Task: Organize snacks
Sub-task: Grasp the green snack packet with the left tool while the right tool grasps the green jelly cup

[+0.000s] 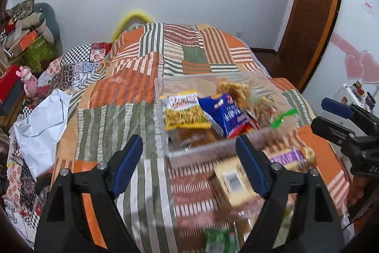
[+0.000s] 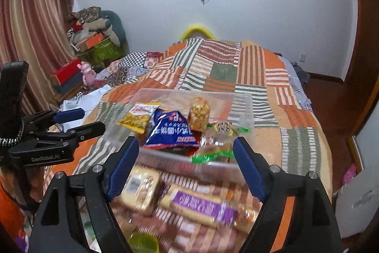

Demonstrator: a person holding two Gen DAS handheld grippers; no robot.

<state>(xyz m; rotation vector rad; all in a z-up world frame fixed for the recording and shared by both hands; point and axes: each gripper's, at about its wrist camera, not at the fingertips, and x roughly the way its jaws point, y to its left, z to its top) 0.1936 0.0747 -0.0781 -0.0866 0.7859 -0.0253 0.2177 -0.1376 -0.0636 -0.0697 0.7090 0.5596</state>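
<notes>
A clear plastic bin [image 1: 163, 115] [image 2: 246, 101] rests on the striped bedspread. Inside lie a yellow snack bag [image 1: 183, 110] [image 2: 139, 117], a blue bag [image 1: 225, 115] [image 2: 170, 132], a golden puffed-snack bag [image 2: 199, 115] and a green-edged packet [image 1: 283, 116] [image 2: 220, 148]. In front of the bin lie a tan packet [image 1: 233, 181] [image 2: 142, 186] and a purple-labelled packet [image 1: 293, 157] [image 2: 201, 204]. My left gripper [image 1: 189, 165] stands open above the bedspread, nothing between its fingers. My right gripper [image 2: 184, 170] is open too, hovering over the loose packets.
A green packet [image 1: 220, 241] [image 2: 142, 242] lies near the bottom edge. A white plastic bag [image 1: 40, 120] sits on the quilt at left. Boxes and a pink toy [image 2: 88, 74] crowd the far left. Floor drops off at the bed's right side.
</notes>
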